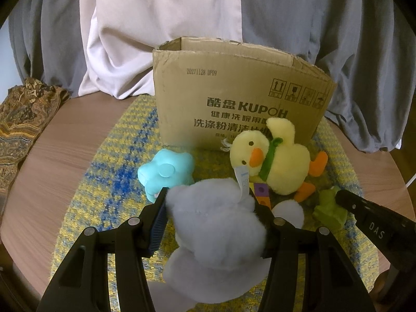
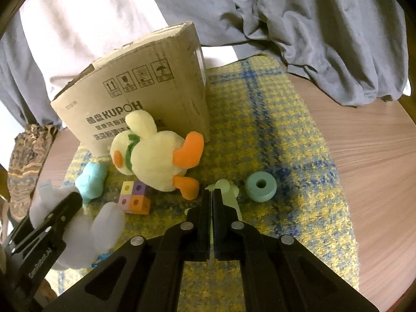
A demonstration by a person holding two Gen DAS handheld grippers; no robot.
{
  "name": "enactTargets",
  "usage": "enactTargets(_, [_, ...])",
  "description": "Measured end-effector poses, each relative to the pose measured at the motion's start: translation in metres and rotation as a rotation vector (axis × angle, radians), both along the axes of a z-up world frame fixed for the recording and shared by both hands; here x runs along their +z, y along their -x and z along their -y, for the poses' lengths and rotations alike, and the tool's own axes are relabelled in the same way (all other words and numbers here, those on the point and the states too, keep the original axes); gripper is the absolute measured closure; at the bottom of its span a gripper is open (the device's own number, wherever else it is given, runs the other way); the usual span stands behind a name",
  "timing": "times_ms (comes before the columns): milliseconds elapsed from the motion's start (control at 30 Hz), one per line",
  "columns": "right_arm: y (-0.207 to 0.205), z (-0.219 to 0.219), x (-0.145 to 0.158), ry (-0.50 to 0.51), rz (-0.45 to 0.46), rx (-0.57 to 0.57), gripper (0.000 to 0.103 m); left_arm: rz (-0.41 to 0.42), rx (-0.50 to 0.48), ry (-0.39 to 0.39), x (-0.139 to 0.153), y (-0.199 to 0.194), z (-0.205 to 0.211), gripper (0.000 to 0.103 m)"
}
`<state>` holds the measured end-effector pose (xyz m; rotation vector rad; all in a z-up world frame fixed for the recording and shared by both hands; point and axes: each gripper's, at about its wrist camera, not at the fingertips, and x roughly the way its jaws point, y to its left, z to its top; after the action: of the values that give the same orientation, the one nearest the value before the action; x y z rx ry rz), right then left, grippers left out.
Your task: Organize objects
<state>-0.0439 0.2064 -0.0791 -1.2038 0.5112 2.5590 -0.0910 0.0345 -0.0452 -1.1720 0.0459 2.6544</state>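
Observation:
My left gripper (image 1: 208, 197) is shut on a white plush toy (image 1: 215, 228), which also shows in the right wrist view (image 2: 104, 228). A yellow plush duck (image 1: 275, 156) lies against the open cardboard box (image 1: 234, 88). A light blue foam toy (image 1: 166, 171) lies left of the duck. A multicoloured cube (image 2: 134, 197) sits in front of the duck. My right gripper (image 2: 211, 195) is shut, with nothing seen between its fingers, above a pale green toy (image 2: 228, 192). A teal foam ring (image 2: 260, 186) lies to its right.
Everything rests on a yellow and blue woven mat (image 2: 286, 156) on a round wooden table (image 2: 369, 156). A patterned cloth (image 1: 23, 119) lies at the table's left edge. Grey and white curtains (image 1: 182, 13) hang behind the box.

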Motion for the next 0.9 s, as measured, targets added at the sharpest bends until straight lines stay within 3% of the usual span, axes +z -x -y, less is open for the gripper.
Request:
enactTargets(700, [-0.0021, 0.0027, 0.0066, -0.016, -0.01, 0.002, 0.1, 0.0, 0.0, -0.005, 0.0019, 0.0013, 0.0003, 0.049])
enactTargets(767, [-0.0025, 0.0019, 0.0067, -0.021, -0.011, 0.001, 0.093, 0.001, -0.002, -0.006, 0.0017, 0.0016, 0.0005, 0.049])
enactTargets(833, [-0.0034, 0.0016, 0.0079, -0.029, -0.017, -0.004, 0.068, 0.001, -0.002, -0.005, 0.0017, 0.002, 0.0004, 0.049])
enactTargets(900, [-0.0047, 0.0012, 0.0092, -0.04, -0.021, -0.013, 0.051, 0.0, -0.003, -0.004, 0.0017, 0.0021, 0.0002, 0.049])
